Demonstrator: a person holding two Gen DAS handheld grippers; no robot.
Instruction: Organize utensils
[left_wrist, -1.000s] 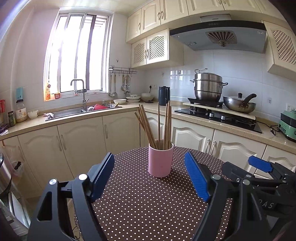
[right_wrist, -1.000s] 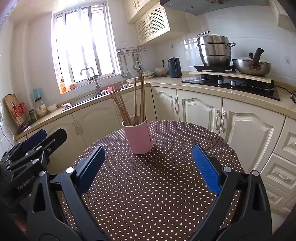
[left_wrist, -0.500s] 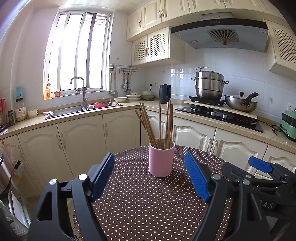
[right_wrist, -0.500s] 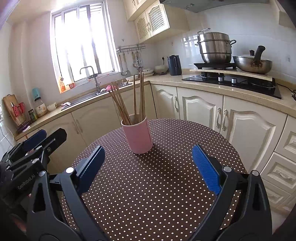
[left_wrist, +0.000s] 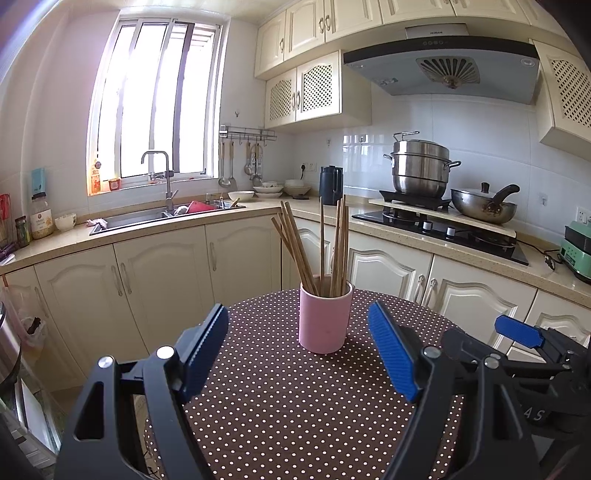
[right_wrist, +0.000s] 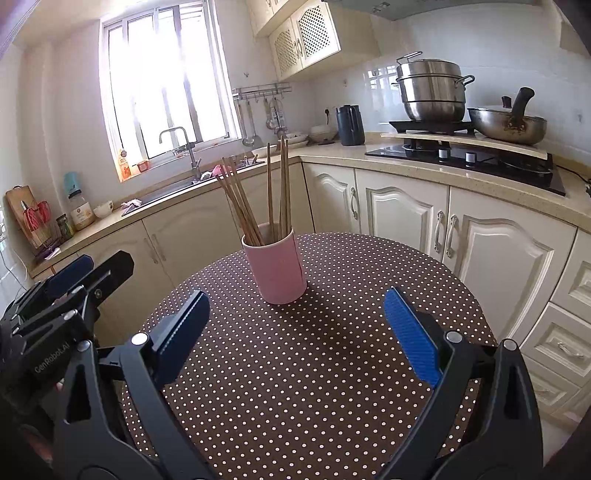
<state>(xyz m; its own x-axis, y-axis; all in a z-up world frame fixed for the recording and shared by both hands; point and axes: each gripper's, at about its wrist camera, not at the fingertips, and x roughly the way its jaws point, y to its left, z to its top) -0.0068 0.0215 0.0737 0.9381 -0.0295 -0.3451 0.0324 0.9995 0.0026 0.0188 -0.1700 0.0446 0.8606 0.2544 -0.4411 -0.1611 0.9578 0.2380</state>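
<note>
A pink cup (left_wrist: 325, 319) stands upright toward the far side of a round desk (left_wrist: 295, 406) covered in a brown cloth with white dots. Wooden chopsticks (left_wrist: 321, 247) stand inside it, some leaning left, others nearly upright. Nearer the camera, the left hand-held gripper (left_wrist: 299, 354) hovers over the cloth with its blue pads spread wide, holding nothing. The right hand-held gripper (right_wrist: 295, 339) does the same beside it, jaws wide and empty. Behind the desk run cream kitchen cabinets (left_wrist: 166, 273), a sink (left_wrist: 147, 218) under a window, and a stove (left_wrist: 443, 229) with steel pots.
</note>
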